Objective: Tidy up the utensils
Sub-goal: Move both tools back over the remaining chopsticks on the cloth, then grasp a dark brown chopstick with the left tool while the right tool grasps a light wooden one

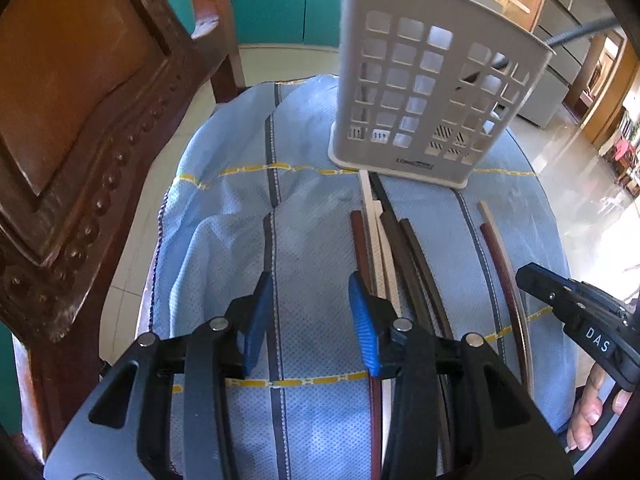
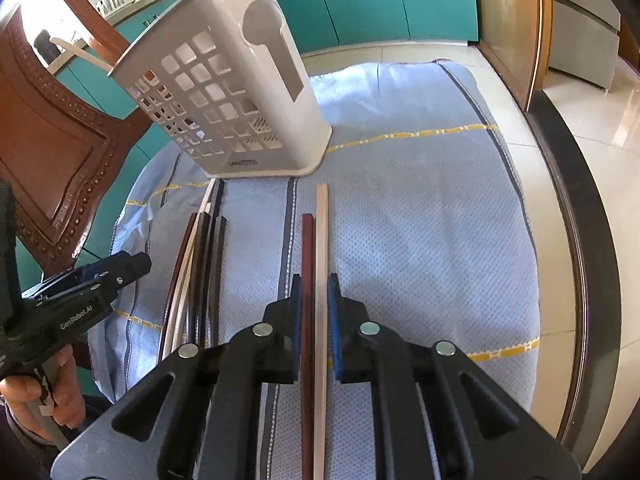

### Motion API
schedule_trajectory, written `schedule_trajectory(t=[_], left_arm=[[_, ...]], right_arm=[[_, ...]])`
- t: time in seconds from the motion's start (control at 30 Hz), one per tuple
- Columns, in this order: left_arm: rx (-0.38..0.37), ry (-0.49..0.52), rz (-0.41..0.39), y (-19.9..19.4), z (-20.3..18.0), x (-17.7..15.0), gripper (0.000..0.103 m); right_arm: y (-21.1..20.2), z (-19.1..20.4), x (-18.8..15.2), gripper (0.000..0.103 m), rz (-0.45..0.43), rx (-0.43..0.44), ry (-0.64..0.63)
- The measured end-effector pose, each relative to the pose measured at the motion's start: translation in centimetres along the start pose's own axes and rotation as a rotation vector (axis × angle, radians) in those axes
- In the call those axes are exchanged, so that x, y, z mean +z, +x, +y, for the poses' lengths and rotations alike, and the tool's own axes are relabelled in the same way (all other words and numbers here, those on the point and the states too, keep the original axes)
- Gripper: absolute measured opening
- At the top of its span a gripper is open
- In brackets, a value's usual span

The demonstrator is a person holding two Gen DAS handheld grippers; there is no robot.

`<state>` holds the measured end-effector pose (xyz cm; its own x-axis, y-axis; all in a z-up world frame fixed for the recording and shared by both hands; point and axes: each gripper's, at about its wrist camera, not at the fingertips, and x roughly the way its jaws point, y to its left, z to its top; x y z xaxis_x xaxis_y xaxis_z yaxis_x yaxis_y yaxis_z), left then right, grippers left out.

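We see the white caddy [image 2: 240,92] standing on the blue cloth [image 2: 420,240]. In front of it our right gripper [image 2: 314,300] is clenched on a brown and a cream chopstick [image 2: 321,240] — a pair. Our left gripper [image 1: 308,312] hovers released, grasping nothing, beside the chopstick bundle [image 1: 396,248] lying before the caddy.

A white perforated plastic utensil holder [image 1: 432,92] stands on the blue woven cloth [image 1: 224,216] — chopsticks [image 1: 404,248] lie just before it.
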<state>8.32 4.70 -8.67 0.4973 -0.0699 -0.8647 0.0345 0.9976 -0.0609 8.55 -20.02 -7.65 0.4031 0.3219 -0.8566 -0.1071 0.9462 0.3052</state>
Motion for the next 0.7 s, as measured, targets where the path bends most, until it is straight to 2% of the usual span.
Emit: schedule_trajectory(t=[0.3, 0.53, 0.7], left_arm=[[-0.064, -0.096, 0.054, 1.2, 2.2, 0.1, 0.039], [-0.073, -0.023, 0.050, 2.2, 0.0, 0.3, 0.038], [-0.027, 0.022, 0.053, 3.0, -1.1, 0.4, 0.038]], right_arm=[[0.1, -0.1, 0.0, 0.014, 0.008, -0.003, -0.009], [0.1, -0.5, 0.5, 0.015, 0.013, -0.029, -0.011], [0.7, -0.1, 0.4, 0.019, 0.022, -0.042, -0.052]])
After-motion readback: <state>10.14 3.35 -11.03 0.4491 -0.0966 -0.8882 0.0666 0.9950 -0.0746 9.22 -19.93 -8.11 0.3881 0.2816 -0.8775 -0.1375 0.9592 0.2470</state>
